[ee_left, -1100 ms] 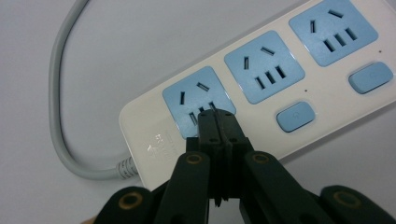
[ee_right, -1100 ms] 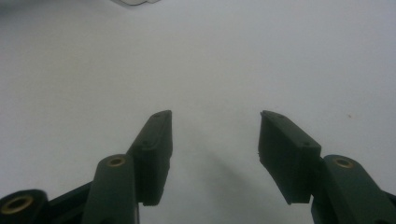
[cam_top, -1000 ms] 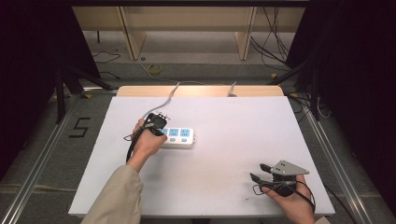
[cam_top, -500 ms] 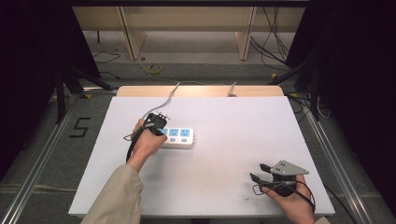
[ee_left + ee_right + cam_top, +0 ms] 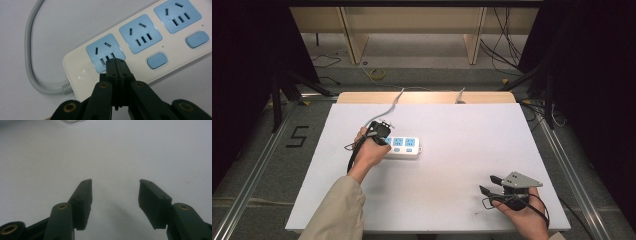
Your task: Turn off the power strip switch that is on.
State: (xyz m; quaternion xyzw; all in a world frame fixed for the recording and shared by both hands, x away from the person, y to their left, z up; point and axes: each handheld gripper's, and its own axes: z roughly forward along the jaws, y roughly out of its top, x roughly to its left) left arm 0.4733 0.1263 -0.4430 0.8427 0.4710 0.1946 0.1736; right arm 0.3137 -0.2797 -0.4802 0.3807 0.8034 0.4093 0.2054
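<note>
A white worktop with a pale wooden strip along its far edge stands on a grey floor, flanked by metal rails and dark curtains; beyond it are wooden furniture legs and loose cables, and the numeral "5" is marked on the floor to the left of the worktop.

The power strip, white with three blue socket faces and blue buttons, lies left of the worktop's centre; its grey cord runs from its left end toward the far edge. Small embossed lettering near the cord end of the strip, seen in the left gripper view, is too fine to read.

Left hand-held gripper: jaws pressed together with nothing between them, their tips resting on or just above the socket face nearest the cord end of the power strip (contact cannot be confirmed). In the high view the left hand holds this hand-held gripper over the strip's left end.

Right hand-held gripper: jaws spread wide and empty, over bare worktop. In the high view it sits well apart from the power strip, toward the worktop's near right corner, held by the right hand, with its grey three-cornered plate on top.
</note>
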